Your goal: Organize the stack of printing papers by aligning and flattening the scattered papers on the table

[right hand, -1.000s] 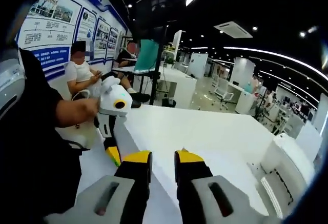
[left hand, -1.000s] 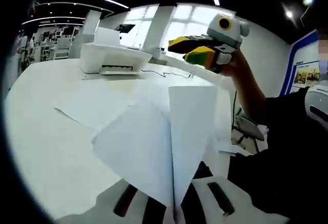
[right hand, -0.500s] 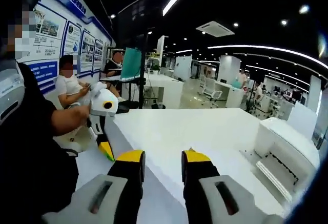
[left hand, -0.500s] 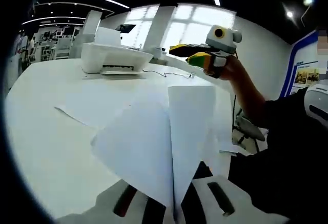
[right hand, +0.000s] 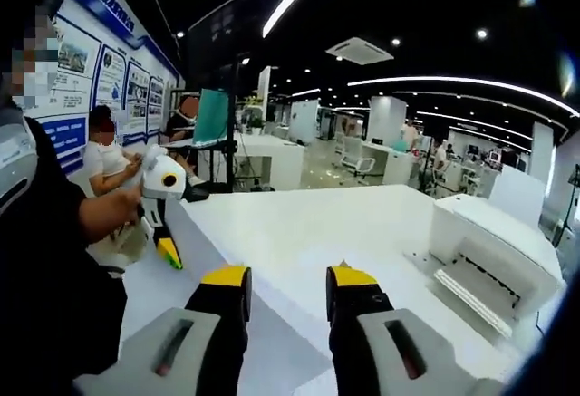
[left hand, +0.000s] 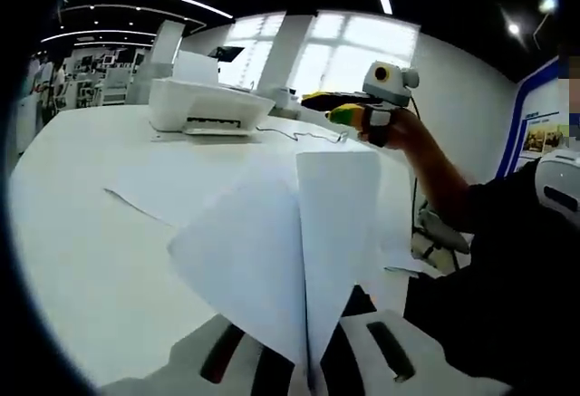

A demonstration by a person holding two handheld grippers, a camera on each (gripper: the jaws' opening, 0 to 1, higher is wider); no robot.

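Between the jaws of the left gripper point(left hand: 304, 373), several sheets of paper point(left hand: 290, 251) are clamped and held tilted above the white table point(left hand: 82, 251), with more sheets point(left hand: 172, 183) lying flat on it. The right gripper point(right hand: 285, 278) hovers over the table with its jaws apart, holding nothing. A white printer point(right hand: 485, 255) stands further along the table.

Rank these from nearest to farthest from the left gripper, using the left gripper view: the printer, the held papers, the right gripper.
1. held papers: pinched in the left gripper, bottom centre.
2. right gripper: raised at upper right, beyond the papers' top edge.
3. printer: far across the table, upper left.
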